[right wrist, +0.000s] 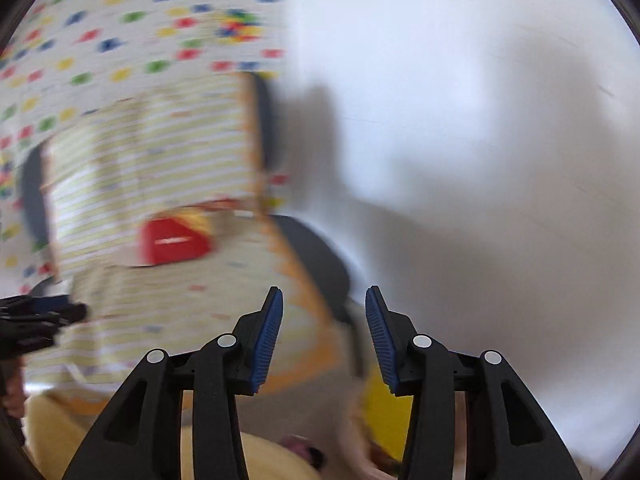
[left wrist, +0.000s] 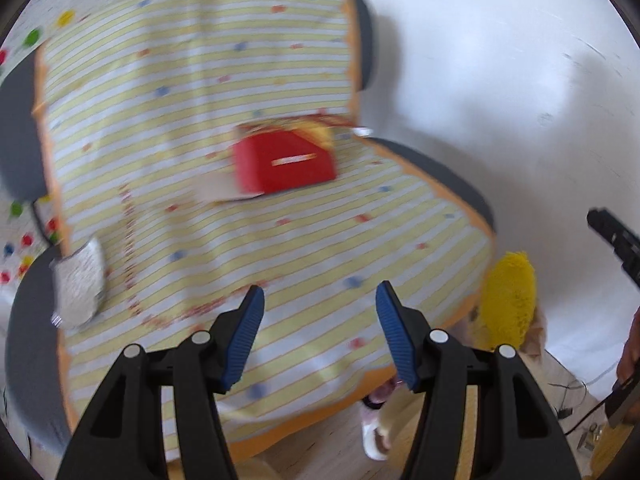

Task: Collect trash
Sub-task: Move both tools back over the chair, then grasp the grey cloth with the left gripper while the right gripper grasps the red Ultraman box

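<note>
A red and yellow cardboard box [left wrist: 285, 165] lies on a chair draped with a yellow-striped cloth [left wrist: 192, 92]. A crumpled silver-white wrapper [left wrist: 79, 284] lies at the cloth's left edge. My left gripper [left wrist: 320, 300] is open and empty, above the seat's front, short of the box. My right gripper [right wrist: 324, 304] is open and empty, off the chair's right edge; the box [right wrist: 174, 240] shows to its upper left, blurred. The right gripper's tip [left wrist: 616, 240] shows at the left wrist view's right edge.
A white wall [left wrist: 500, 60] stands to the right of the chair. A yellow fluffy object [left wrist: 508, 300] sits by the chair's front right corner. A foot in a white slipper [left wrist: 374, 432] and cables [left wrist: 576, 404] are on the wooden floor. A dotted wall covering [right wrist: 120, 20] is behind.
</note>
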The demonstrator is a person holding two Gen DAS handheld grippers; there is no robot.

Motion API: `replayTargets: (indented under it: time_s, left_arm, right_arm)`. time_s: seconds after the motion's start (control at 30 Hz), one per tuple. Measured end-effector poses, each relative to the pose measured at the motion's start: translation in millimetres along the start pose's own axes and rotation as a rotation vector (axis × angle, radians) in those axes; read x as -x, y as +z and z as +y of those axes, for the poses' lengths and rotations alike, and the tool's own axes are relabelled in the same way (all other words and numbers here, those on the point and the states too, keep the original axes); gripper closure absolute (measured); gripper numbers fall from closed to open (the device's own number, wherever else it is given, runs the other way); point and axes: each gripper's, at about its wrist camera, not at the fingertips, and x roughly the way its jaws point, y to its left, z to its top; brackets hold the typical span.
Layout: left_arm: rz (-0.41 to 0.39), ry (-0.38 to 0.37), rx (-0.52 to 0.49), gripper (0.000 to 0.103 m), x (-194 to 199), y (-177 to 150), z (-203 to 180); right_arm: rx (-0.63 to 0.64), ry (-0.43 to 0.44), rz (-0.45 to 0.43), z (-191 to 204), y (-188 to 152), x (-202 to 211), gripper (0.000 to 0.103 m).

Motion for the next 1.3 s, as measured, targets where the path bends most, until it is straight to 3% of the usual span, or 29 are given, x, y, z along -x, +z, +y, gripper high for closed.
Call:
replayTargets:
  time_s: [0.13, 0.33, 0.5, 0.6, 0.73, 0.8, 0.97, 1.03, 1.1, 1.17, 1.23, 1.3]
  left_arm:
    - [0.004, 0.112, 0.062, 0.040, 3, -10, 46]
    - [0.031, 0.253, 0.212, 0.039, -5, -22, 127]
    - [0.072, 0.397, 0.411, 0.038, -18, -38, 206]
    - [0.081, 0.382, 0.506, 0.038, -27, -46, 235]
    - [0.082, 0.382, 0.512, 0.040, -41, -44, 244]
    - [0.116, 0.393, 0.528, 0.049, -52, -43, 249]
    - [0.138, 0.439, 0.539, 0.055, -61, -45, 255]
    - [0.132, 0.452, 0.528, 0.069, -62, -45, 255]
    - [0.134, 0.507, 0.505, 0.093, -61, -44, 255]
    - [0.099, 0.505, 0.499, 0.099, -54, -41, 254]
    - [0.034, 0.432, 0.507, 0.100, -38, -36, 249]
    - [-0.034, 0.416, 0.471, 0.100, -21, -23, 233]
  right_arm:
    - [0.059, 0.150, 0.000, 53, 21, -27, 0.057]
    - [0.101, 0.282, -0.001, 119, 42, -68, 0.054]
    - [0.127, 0.293, 0.001, 152, 49, -98, 0.054]
    - [0.140, 0.288, 0.002, 168, 49, -111, 0.054]
    - [0.178, 0.266, 0.023, 181, 45, -124, 0.054]
    - [0.190, 0.255, 0.043, 184, 43, -131, 0.054]
    - [0.176, 0.236, 0.104, 181, 38, -148, 0.054]
    - [0.161, 0.236, 0.121, 177, 38, -154, 0.054]
    - [0.144, 0.234, 0.127, 172, 39, -157, 0.054]
    - [0.122, 0.232, 0.131, 165, 42, -161, 0.054]
    - [0.104, 0.228, 0.137, 157, 44, -167, 0.054]
    - [0.095, 0.225, 0.142, 153, 46, -173, 0.054]
